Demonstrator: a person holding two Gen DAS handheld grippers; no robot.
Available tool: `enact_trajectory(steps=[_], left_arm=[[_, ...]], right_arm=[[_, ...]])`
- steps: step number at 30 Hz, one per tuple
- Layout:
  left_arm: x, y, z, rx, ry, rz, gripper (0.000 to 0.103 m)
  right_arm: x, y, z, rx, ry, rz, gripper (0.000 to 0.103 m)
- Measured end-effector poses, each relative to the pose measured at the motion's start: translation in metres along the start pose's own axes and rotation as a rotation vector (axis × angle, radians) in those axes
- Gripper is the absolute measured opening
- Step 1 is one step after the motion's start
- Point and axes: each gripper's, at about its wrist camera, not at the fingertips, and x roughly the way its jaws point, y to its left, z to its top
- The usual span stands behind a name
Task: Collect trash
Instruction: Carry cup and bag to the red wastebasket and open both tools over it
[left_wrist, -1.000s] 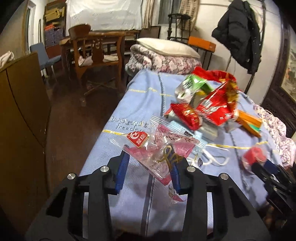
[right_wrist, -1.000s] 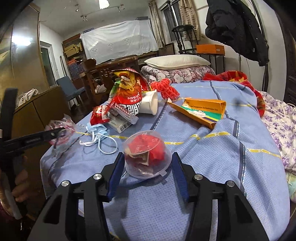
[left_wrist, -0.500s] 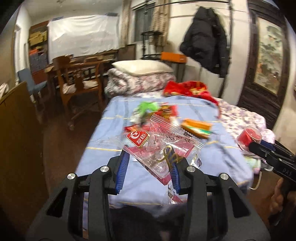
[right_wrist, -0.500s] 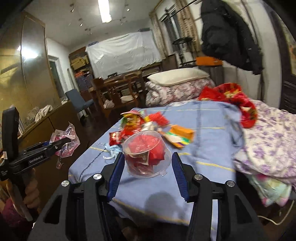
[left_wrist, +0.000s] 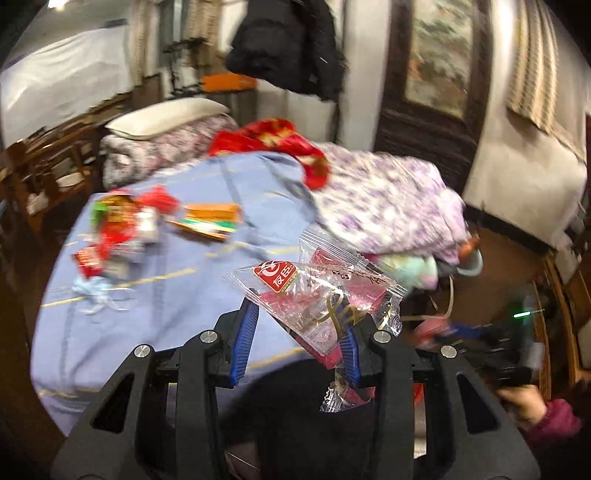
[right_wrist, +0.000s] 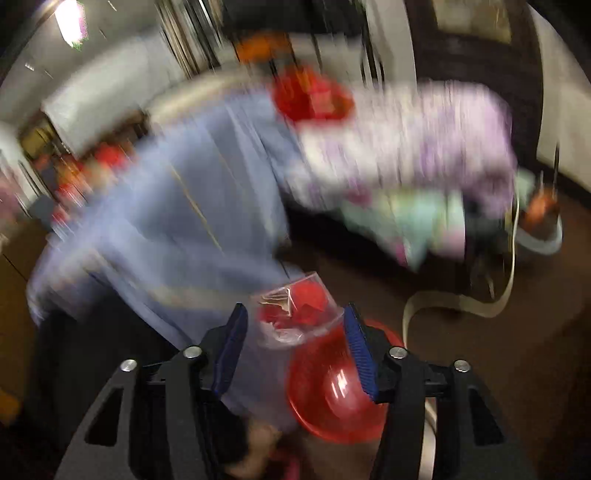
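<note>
Pinches a crumpled clear-and-pink snack wrapper (left_wrist: 314, 295) in the left gripper (left_wrist: 297, 343), jaws narrowed on it, out past the foot of the blue-sheeted bed (left_wrist: 166, 295) where more litter lies. Shows the right gripper (right_wrist: 295, 339) through heavy blur, jaws just opening, with a clear cup (right_wrist: 295, 314) of red scraps tilted between them, off the left pad and close against the right. Hangs that cup just over the rim of a red basin (right_wrist: 332, 395) on the dark floor.
</note>
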Motion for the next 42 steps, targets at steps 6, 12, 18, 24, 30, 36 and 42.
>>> enact_trajectory(steps=[6,12,18,24,30,36,42], left_arm=[[0.052,-0.071,-0.006,0.142,0.111,-0.057,0.042],[0.106,-0.136,-0.017,0.256,0.217,-0.142,0.051],[0.133,-0.173,-0.028,0.334,0.254,-0.135,0.091],[0.133,-0.171,-0.029,0.358,0.246,-0.072,0.094],[0.105,-0.139,-0.017,0.276,0.189,-0.022,0.096],[0.052,-0.092,-0.005,0.174,0.087,0.038,0.096],[-0.007,-0.026,-0.006,0.051,-0.014,0.094,0.096]], right_arm=[[0.023,-0.053,-0.024,0.218,0.070,0.056,0.071],[-0.031,-0.092,-0.018,0.294,-0.121,-0.026,0.085],[-0.043,-0.126,-0.025,0.376,-0.178,-0.004,0.085],[-0.051,-0.127,-0.024,0.379,-0.203,0.027,0.085],[-0.081,-0.098,-0.008,0.298,-0.269,0.046,0.086],[-0.124,-0.050,0.015,0.192,-0.350,0.091,0.090],[-0.162,0.022,0.038,0.052,-0.397,0.151,0.094]])
